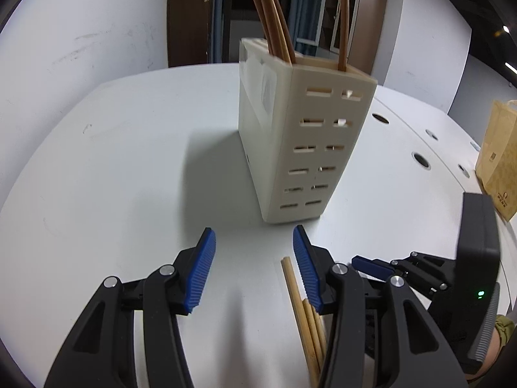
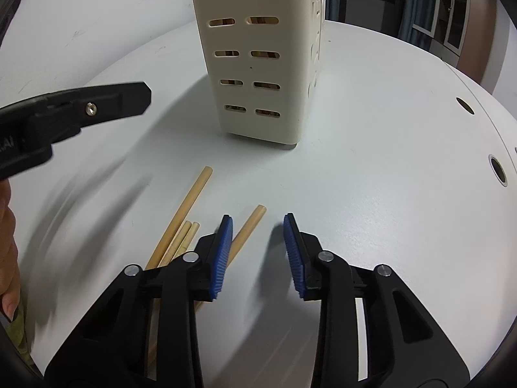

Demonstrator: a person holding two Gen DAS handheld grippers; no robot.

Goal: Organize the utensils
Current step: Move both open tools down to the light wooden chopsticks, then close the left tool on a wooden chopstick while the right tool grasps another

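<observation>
We see a white bench with round holes along its right part. A yellow paper bag stands at its far right edge. Behind it rise a white wall, a dark wooden door and glazed cabinets.

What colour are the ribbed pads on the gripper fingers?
Blue pads, clearest in the right wrist view.

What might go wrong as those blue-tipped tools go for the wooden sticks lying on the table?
The loose chopsticks lie bunched and overlapping, so the right tool, open with one stick partly under its left pad, might pinch several or let one roll away. The left tool hovers close by; the two could bump. A knock might tip the tall holder.
</observation>
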